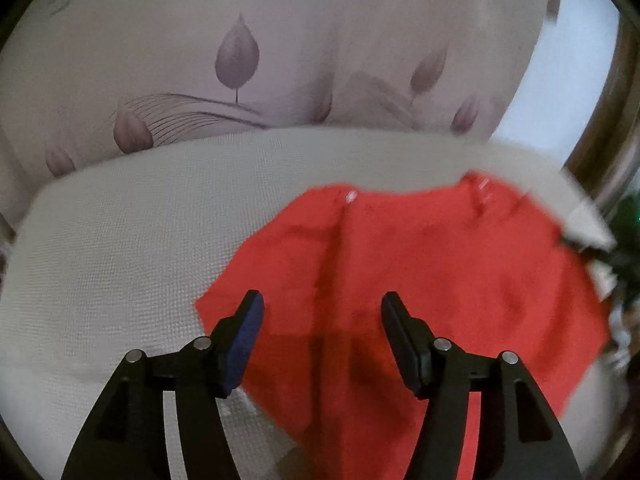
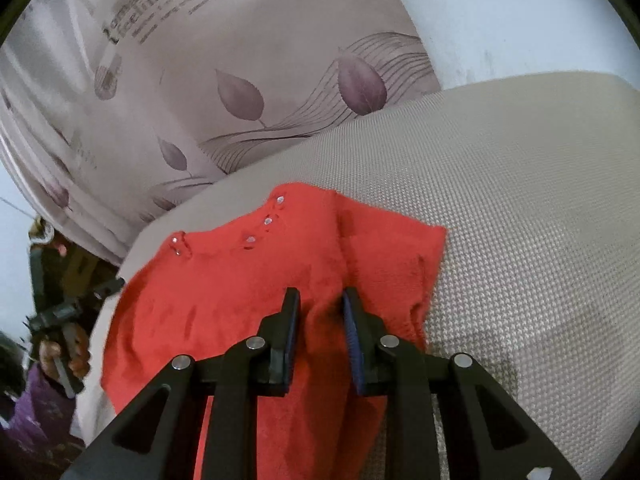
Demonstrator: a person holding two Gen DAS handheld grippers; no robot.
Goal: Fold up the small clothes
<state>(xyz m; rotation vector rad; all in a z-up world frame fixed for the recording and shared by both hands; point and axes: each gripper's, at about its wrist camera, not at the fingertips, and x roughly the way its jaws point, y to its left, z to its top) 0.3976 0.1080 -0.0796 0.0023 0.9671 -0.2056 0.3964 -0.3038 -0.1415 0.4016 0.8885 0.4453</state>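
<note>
A small red fleecy knit garment with tiny clear buttons at the neckline (image 1: 420, 280) is lying spread on a beige, coarsely woven cushion surface (image 1: 120, 240), with a pale curtain printed with mauve leaves (image 1: 240, 60) hanging behind it. The left hand-held gripper (image 1: 322, 304) is hovering just above the garment's near left part with its jaws standing wide apart and nothing between them; one finger is sitting over the garment's left edge, the other over its red middle. The right hand-held gripper (image 2: 320, 300) is poised over the garment (image 2: 248, 280) near its right side, jaws drawn narrow with a ridge of red fabric showing in the gap; whether the pads are actually pinching the cloth cannot be told from this view. The step in hand appears to be taking hold of one side to fold it across. Doing it well likely means pinching only the top layer close to the edge, gripping at matching heights with both grippers, lifting low, and carrying the side over evenly so the crease is running straight and the buttoned neckline (image 2: 264, 220) is staying flat at the far end.
</note>
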